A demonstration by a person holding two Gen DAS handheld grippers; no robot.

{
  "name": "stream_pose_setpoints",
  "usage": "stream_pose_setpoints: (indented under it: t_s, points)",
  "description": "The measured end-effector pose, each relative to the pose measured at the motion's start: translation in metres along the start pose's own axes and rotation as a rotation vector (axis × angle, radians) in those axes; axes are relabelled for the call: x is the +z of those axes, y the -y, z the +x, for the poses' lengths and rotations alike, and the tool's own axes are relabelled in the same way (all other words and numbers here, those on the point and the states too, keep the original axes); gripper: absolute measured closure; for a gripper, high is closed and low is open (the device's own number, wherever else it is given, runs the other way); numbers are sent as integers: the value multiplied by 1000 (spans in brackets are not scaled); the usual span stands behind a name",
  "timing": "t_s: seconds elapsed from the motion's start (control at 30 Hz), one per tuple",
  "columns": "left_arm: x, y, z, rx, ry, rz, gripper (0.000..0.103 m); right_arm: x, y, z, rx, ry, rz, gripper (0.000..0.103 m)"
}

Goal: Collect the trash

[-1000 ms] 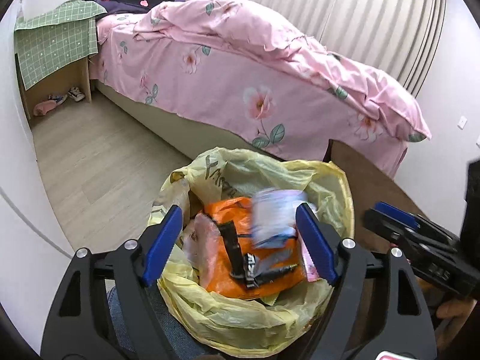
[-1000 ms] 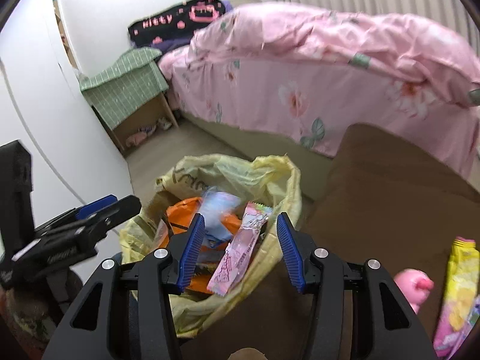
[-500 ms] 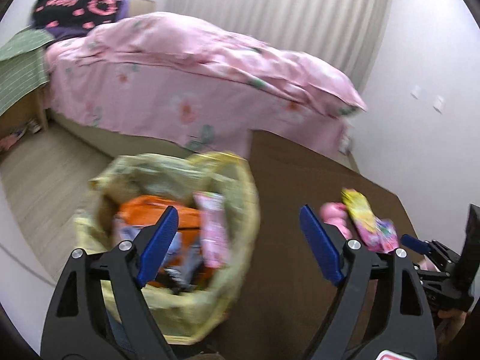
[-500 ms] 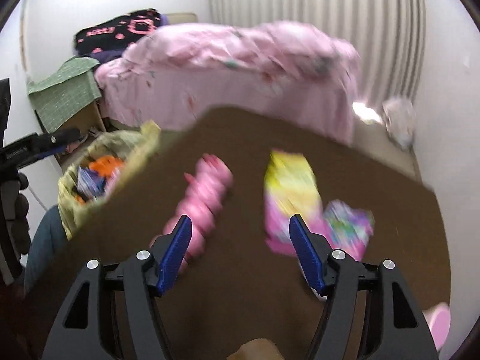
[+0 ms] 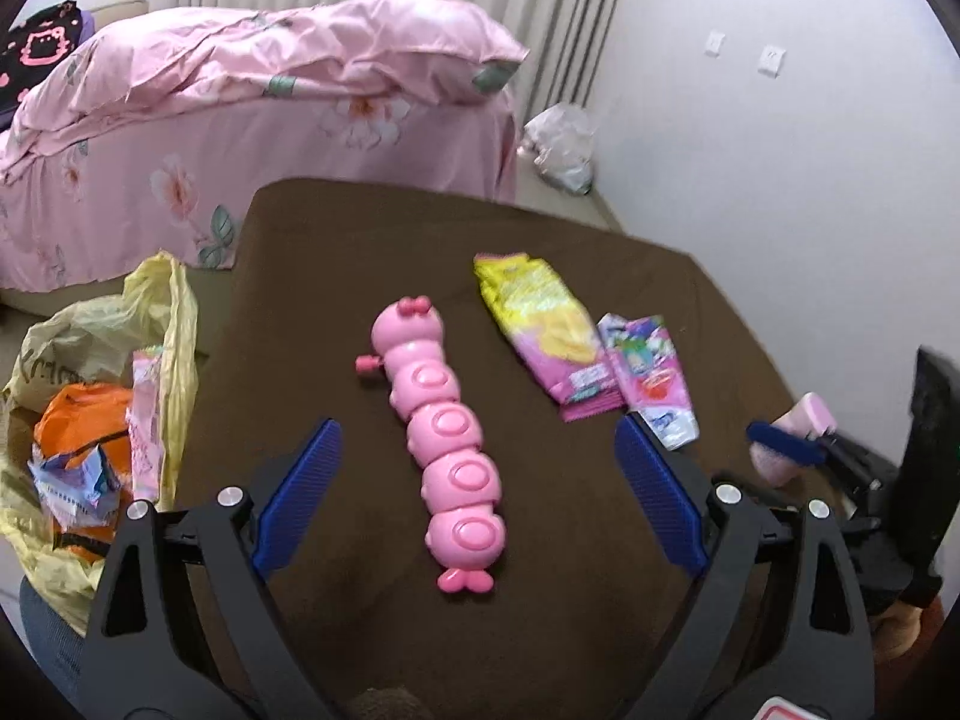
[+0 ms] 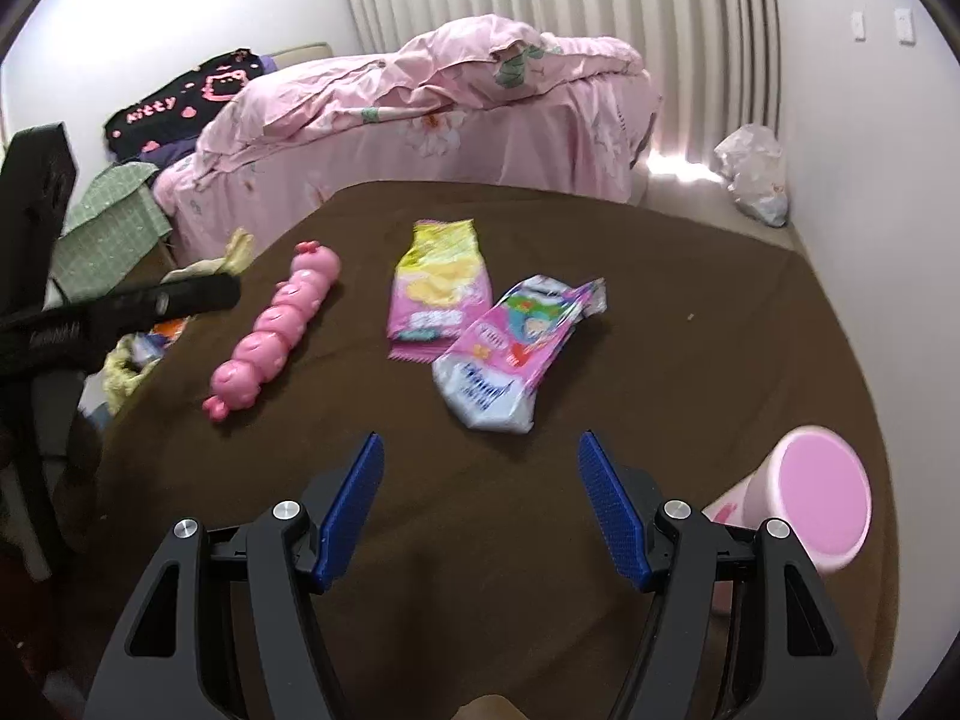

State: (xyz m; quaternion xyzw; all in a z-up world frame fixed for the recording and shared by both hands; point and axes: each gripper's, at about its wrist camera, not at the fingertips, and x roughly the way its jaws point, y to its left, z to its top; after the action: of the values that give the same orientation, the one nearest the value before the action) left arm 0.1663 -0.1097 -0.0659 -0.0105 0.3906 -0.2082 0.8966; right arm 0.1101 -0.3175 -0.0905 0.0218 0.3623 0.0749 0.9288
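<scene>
— Both claws first: what are they doing?

— Left gripper (image 5: 474, 474) has its jaws opening, wide apart over the brown table (image 5: 336, 276), with nothing pressed between the pads; the pink caterpillar toy (image 5: 441, 426) lies on the table in the gap below them. Right gripper (image 6: 480, 504) stands spread wide and empty, above bare table.

— Where is the trash, taking the toy as the mark?

— A yellow and pink snack wrapper (image 6: 438, 288) lies just to the right of the toy. A white and pink wrapper (image 6: 516, 354) overlaps that one's lower right corner, farther from the toy.

— And the bag?

— The yellow trash bag (image 5: 90, 324) hangs open off the table edge to the left of the toy, holding an orange wrapper (image 5: 78, 414), a pink wrapper (image 5: 147, 426) and a blue and white one (image 5: 72, 480).

— Anything else near?

— A pink tub (image 6: 822, 498) stands far right of the toy.
</scene>
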Motion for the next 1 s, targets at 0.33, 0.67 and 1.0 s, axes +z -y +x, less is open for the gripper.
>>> stream_pose_setpoints:
  t_s: [0.33,0.67,1.0]
  points:
    - [-4,-1,-9,41,16,23,15,37,1,66,5,-79,29,67]
    - [-13,21,1,-23,-24,83,15,-11,1,18,10,-80,-6,79]
    - [-8,39,9,-50,-13,126,15,-47,20,-32,7,-17,67,79]
